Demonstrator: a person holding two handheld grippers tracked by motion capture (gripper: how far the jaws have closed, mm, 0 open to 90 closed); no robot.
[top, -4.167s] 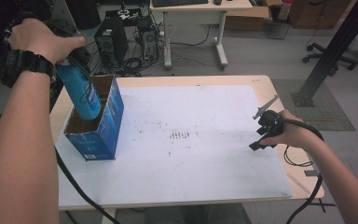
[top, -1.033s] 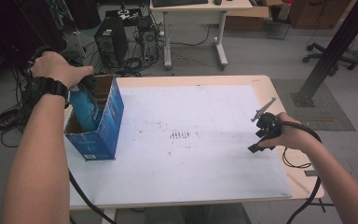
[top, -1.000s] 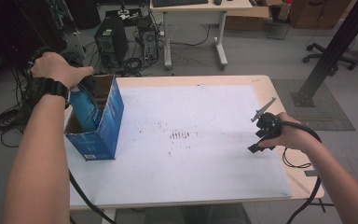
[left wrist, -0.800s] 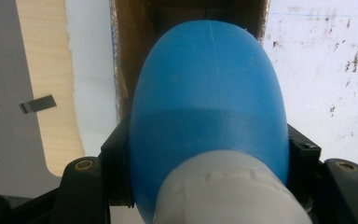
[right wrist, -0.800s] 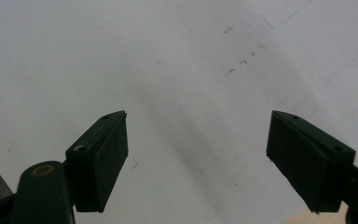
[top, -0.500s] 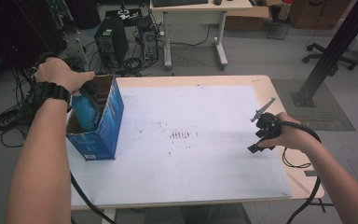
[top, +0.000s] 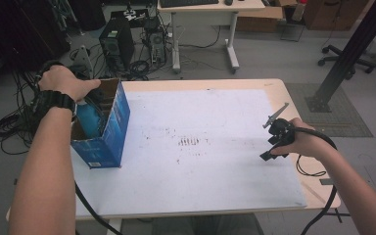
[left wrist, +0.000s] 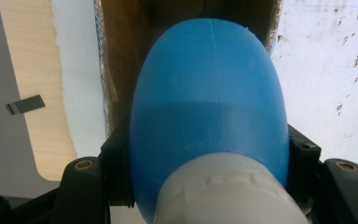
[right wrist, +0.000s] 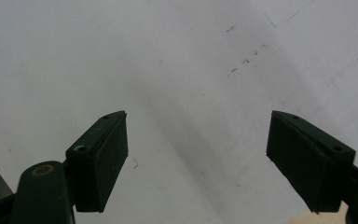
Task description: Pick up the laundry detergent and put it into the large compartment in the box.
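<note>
At the left of the high view, my left gripper (left wrist: 205, 186) has its fingers clamped on the blue bottle (left wrist: 209, 107), sunk in the box (top: 108, 128). My right gripper (right wrist: 198, 158) gapes empty over the counter (top: 215, 171), right of centre.

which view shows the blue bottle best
The left gripper view: the blue bottle sits close up, its white cap nearest the camera, clamped between the left gripper jaws and pointing into the cardboard box. The high view gives a blue glimpse inside the box, under the hand. The right gripper view looks at the table.
</note>
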